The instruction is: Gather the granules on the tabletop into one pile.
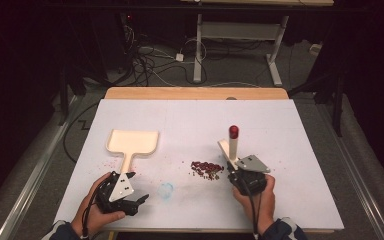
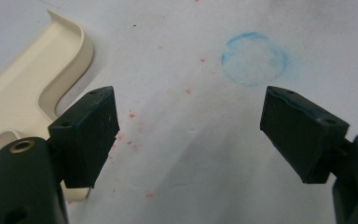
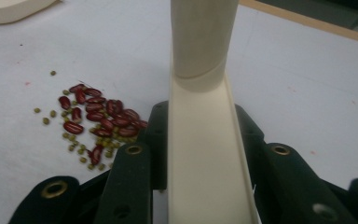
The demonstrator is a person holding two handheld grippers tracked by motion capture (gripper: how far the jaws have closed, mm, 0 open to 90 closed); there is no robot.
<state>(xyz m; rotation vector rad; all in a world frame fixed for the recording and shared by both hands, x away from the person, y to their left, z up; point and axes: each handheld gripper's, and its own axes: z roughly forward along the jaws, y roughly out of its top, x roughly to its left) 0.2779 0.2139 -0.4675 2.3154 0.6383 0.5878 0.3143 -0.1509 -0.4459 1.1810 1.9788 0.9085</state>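
High view: a white-covered table [image 1: 280, 150] with a wooden far edge. At about 8 o'clock from the table's centre lies a cream plastic dustpan with a flat handle [image 1: 131, 142], its handle pointing toward the left gripper [image 1: 125, 192], which rests low on the table in the person's left hand. At 4 o'clock, the right gripper [image 1: 237, 170] holds a cream plastic brush handle with a red cap [image 1: 233, 142], standing nearly upright. A small heap of dark red beans and tiny green beans [image 1: 206, 169] lies just beside that gripper, at its 9 o'clock. A faint blue ring mark [image 1: 166, 190] lies between the grippers.

Left gripper view: the black jaws stand wide apart with nothing between them. The dustpan [image 2: 23, 88] lies at 10 o'clock, just beside the left jaw; the blue ring [image 2: 254, 58] is at 1 o'clock.

Right gripper view: the jaws are clamped on the cream brush handle [image 3: 205, 140], which rises through the centre. The bean heap [image 3: 98, 123] lies at 9 o'clock, near the jaws.
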